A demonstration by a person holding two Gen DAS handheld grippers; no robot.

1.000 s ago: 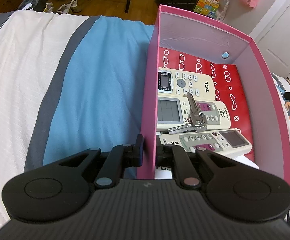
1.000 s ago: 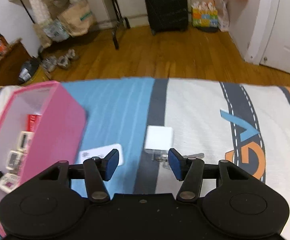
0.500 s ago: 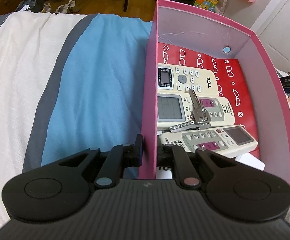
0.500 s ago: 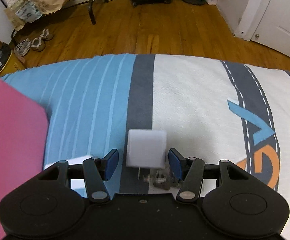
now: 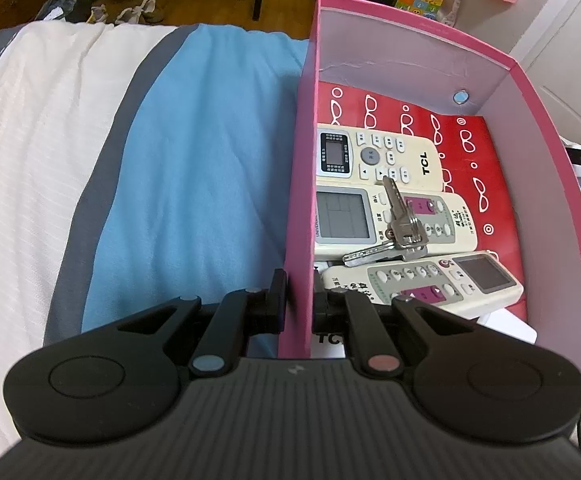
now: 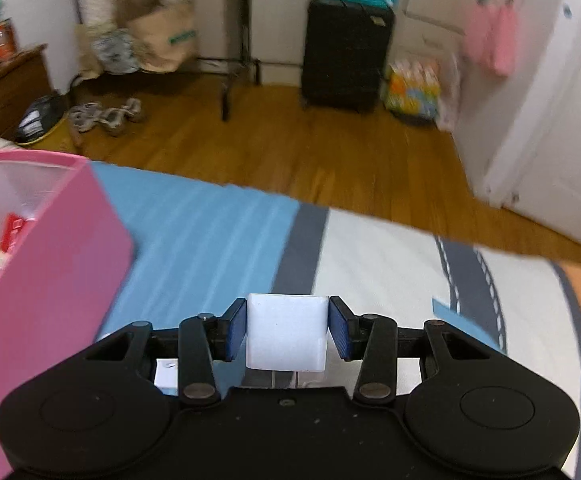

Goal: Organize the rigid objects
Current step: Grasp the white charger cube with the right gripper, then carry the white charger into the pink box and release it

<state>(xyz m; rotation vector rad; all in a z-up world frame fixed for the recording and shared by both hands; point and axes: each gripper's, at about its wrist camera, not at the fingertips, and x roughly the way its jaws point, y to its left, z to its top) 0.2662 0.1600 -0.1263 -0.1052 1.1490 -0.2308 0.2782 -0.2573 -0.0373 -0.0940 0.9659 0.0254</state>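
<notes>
Left wrist view: the jaws of the left gripper (image 5: 299, 304) are clamped on the near wall of the pink box (image 5: 296, 208), a stiff, light card wall best pinched at its rim. Beyond the jaws, inside, lie remote controls (image 5: 386, 156) and keys (image 5: 398, 224). The gripper is pitched steeply down.

Right wrist view: the jaws of the right gripper (image 6: 286, 330) have just been closing and are pressed on the flat sides of a white charger block (image 6: 286, 332), hard, smooth and light. The box is seen left of the jaws, bedding beneath.
</notes>
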